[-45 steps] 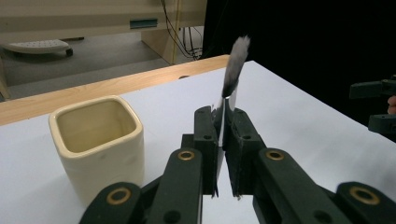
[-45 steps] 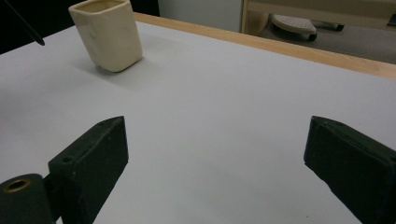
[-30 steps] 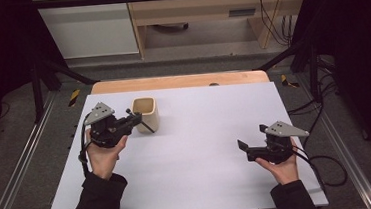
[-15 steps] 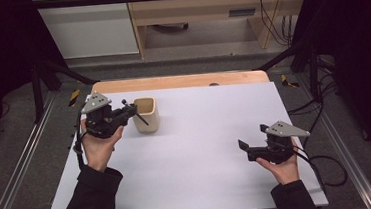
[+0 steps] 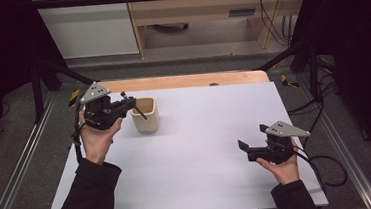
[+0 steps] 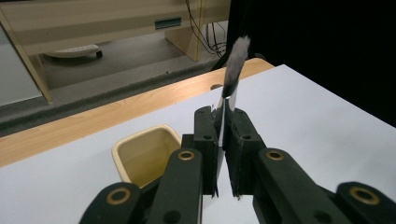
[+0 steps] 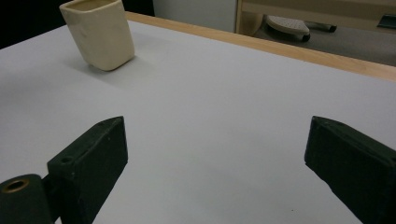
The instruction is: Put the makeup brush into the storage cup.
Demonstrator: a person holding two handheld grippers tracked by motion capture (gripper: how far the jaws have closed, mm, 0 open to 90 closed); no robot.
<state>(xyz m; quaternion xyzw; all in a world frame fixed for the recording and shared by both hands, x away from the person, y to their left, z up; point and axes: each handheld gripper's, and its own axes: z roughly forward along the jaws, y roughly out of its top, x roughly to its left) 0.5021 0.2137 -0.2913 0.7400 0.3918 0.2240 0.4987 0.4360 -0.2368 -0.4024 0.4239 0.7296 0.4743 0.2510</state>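
A beige square cup (image 5: 145, 115) stands upright on the white table top (image 5: 204, 178), left of centre; I also see this cup (image 6: 148, 156) just below my left jaws, and the same cup (image 7: 100, 33) at the far left of the right gripper view. My left gripper (image 5: 129, 105) hovers beside the cup's left rim. It is shut on a thin dark brush (image 5: 140, 113), which slants across the cup's front. The brush (image 6: 230, 84) sticks up from the pinched jaws, its pale bristle tip on top. My right gripper (image 5: 254, 137) is held low at the table's right with nothing between its jaws; this gripper (image 7: 215, 154) stands open.
A wooden strip (image 5: 186, 81) runs along the table's far edge. Behind it is a floor with a light wooden bench (image 5: 201, 13) and hanging cables. Metal rails (image 5: 14, 178) flank the table, and a black cable (image 5: 324, 166) loops beside my right hand.
My left gripper has risen and shifted toward the far left with the brush still in its jaws. The right gripper and the cup have stayed in place.
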